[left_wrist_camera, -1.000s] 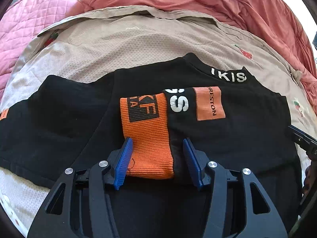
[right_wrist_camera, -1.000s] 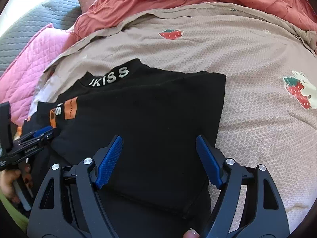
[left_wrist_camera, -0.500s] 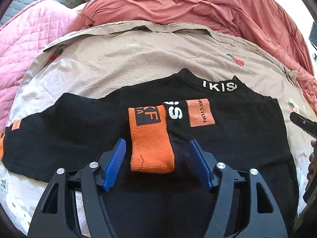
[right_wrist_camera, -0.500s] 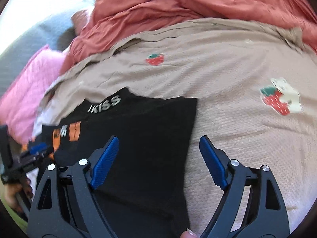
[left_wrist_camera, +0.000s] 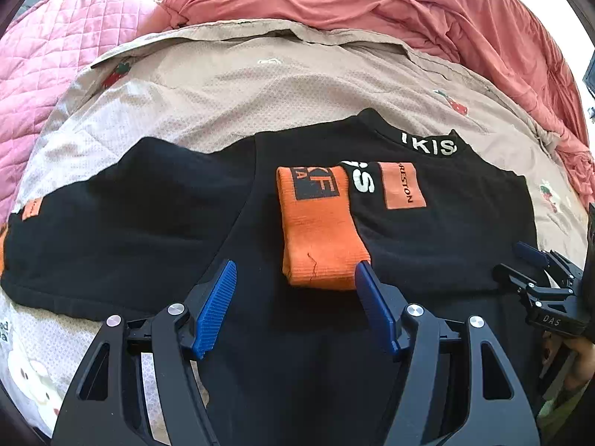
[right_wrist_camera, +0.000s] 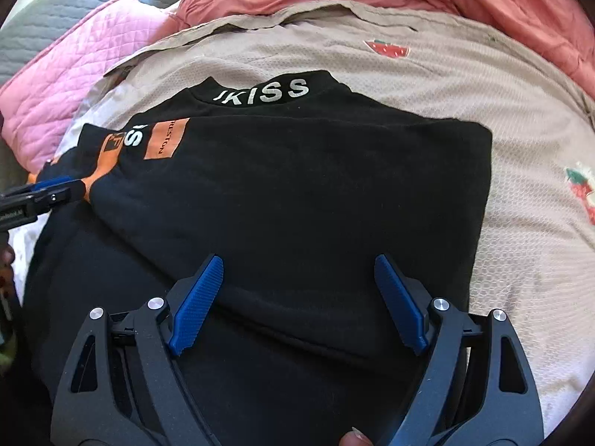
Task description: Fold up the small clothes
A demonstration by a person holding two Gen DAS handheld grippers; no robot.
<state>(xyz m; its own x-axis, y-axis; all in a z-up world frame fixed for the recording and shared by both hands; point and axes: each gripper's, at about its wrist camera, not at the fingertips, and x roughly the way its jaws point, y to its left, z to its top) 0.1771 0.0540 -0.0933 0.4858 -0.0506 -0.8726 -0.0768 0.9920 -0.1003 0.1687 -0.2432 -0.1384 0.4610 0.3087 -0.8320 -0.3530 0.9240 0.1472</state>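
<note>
Currently the black knit sweater with orange ribbed cuff (left_wrist_camera: 316,223) lies flat on the beige mesh bedcover (left_wrist_camera: 223,85), beneath the spread, empty left gripper (left_wrist_camera: 295,282) and right gripper (right_wrist_camera: 297,278).

We see a black top (left_wrist_camera: 427,245) lying flat on the beige strawberry-print cover (left_wrist_camera: 260,85), white lettering on its collar at the far edge. One sleeve is folded across the body, its orange cuff (left_wrist_camera: 319,234) on top; the other sleeve (left_wrist_camera: 122,200) stretches sideways.
</note>
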